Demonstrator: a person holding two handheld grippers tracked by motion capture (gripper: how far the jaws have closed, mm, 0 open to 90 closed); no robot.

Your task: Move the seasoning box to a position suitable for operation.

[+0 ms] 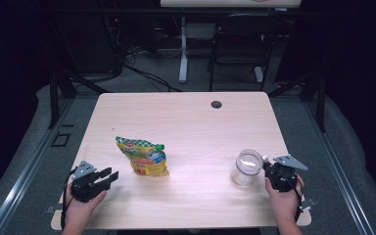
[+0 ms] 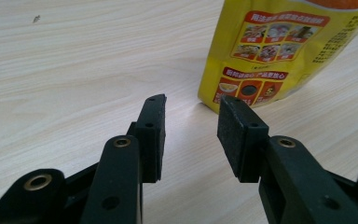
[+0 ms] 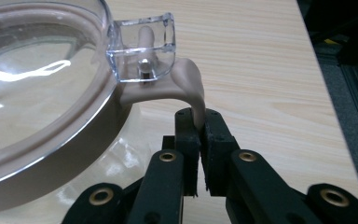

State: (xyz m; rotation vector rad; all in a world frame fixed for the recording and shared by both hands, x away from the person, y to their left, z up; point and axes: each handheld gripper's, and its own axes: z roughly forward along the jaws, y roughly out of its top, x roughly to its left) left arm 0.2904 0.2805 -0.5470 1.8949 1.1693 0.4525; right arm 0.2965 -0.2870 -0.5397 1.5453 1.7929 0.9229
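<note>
We see the right gripper [image 3: 200, 126] clenched on the beige latch tab [image 3: 186, 84] of a clear jar [image 1: 247, 167], which stands on the table [image 1: 196, 122] at near right. The left gripper [image 2: 191, 126] rests near left with jaws apart, nothing between them, pointing at a yellow snack bag [image 1: 143, 155] lying just beyond it.

- Light wooden table [image 1: 186, 117], round cable hole [image 1: 216, 104] near far edge.
- Yellow snack pouch [image 1: 143, 156] lying flat, left of centre.
- Clear glass jar [image 1: 247, 167] standing upright, right side.
</note>
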